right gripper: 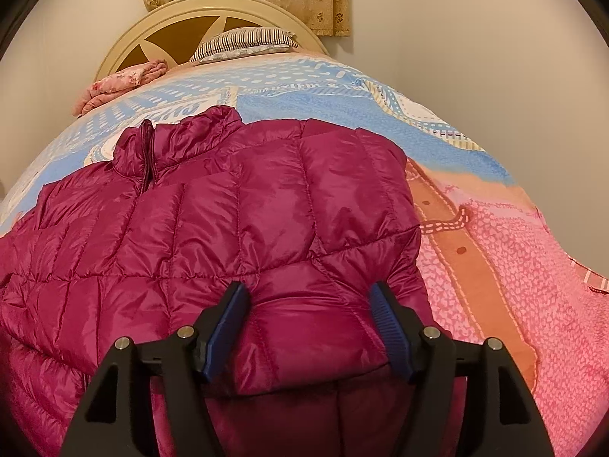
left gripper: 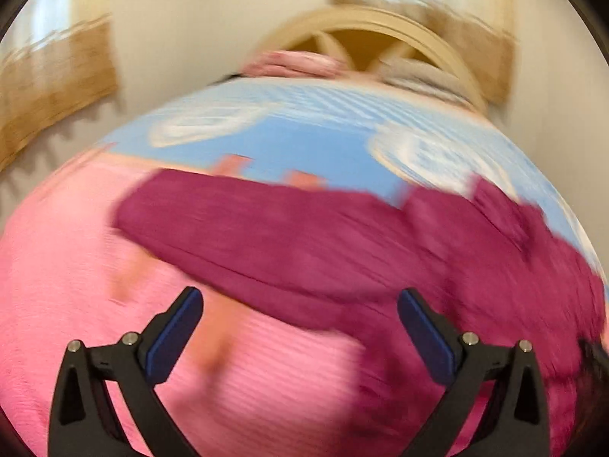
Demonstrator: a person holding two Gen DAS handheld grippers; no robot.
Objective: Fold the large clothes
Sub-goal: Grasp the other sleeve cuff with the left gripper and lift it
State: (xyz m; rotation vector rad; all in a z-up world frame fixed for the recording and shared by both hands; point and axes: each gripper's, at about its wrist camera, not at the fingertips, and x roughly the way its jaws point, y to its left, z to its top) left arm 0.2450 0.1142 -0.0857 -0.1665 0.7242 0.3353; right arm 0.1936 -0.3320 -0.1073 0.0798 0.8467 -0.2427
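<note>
My left tool [left gripper: 300, 297] hangs over the bed [left gripper: 266, 133] with its fingers spread wide and nothing between them; its view is smeared, showing only a sleeve of the magenta puffer jacket [left gripper: 304, 236] slanting across the pink part of the bedspread. My right tool [right gripper: 309, 297] is half open, its pads straddling a folded-over jacket edge; whether they pinch it I cannot tell. This sharper view shows collar [right gripper: 179, 141], zipper and striped pillow [right gripper: 243, 42].
</note>
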